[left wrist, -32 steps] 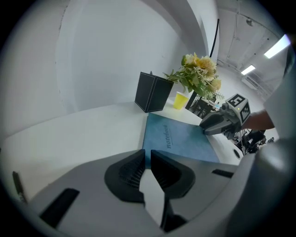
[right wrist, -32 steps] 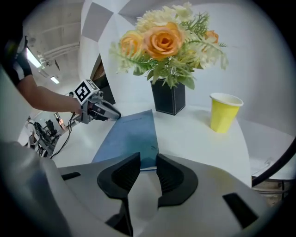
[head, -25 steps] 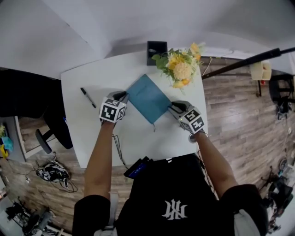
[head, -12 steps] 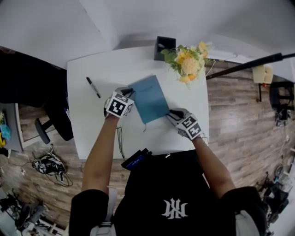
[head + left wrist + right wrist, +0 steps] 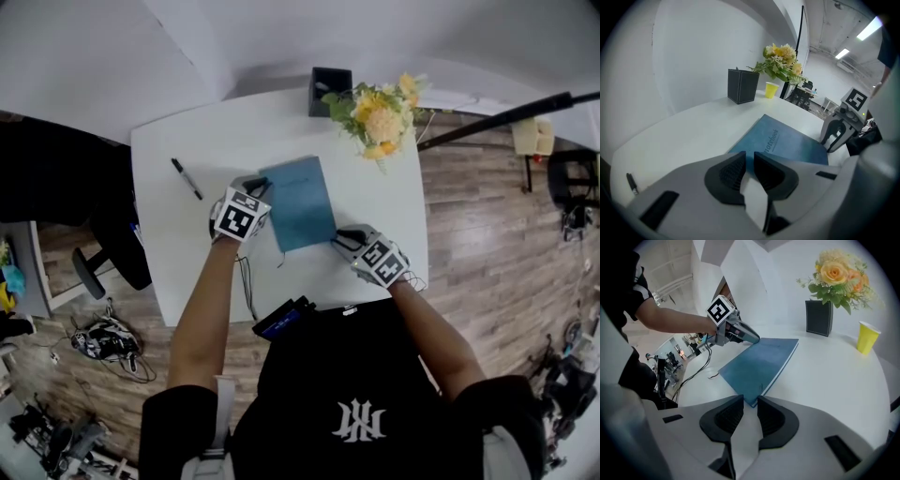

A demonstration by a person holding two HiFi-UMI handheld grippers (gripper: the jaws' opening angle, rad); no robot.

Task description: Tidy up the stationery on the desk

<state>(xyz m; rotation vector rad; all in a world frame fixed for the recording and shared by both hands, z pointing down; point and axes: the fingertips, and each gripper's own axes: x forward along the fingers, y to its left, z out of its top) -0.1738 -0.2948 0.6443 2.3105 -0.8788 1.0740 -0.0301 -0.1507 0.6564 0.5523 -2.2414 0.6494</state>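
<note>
A blue notebook (image 5: 298, 202) lies flat in the middle of the white desk (image 5: 187, 244). My left gripper (image 5: 255, 185) rests at its far left corner (image 5: 787, 143); its jaws stand a narrow gap apart after opening slightly, pinching nothing. My right gripper (image 5: 339, 237) sits at the near right corner. Its jaws have just been closing, and the notebook's corner (image 5: 759, 362) lies right at the open tips (image 5: 750, 401) without being pressed. A black pen (image 5: 186, 178) lies alone at the desk's left. A black pen holder (image 5: 328, 91) stands at the far edge.
A bunch of yellow flowers (image 5: 377, 117) stands next to the holder, with a yellow paper cup (image 5: 866, 337) nearby. A thin cable (image 5: 246, 281) runs over the desk's near edge to a dark device (image 5: 281, 328). An office chair (image 5: 108, 262) stands left of the desk.
The notebook has turned from a diamond position to nearly square with the desk. My right gripper slid left and nearer with its corner. The left gripper has hardly moved.
</note>
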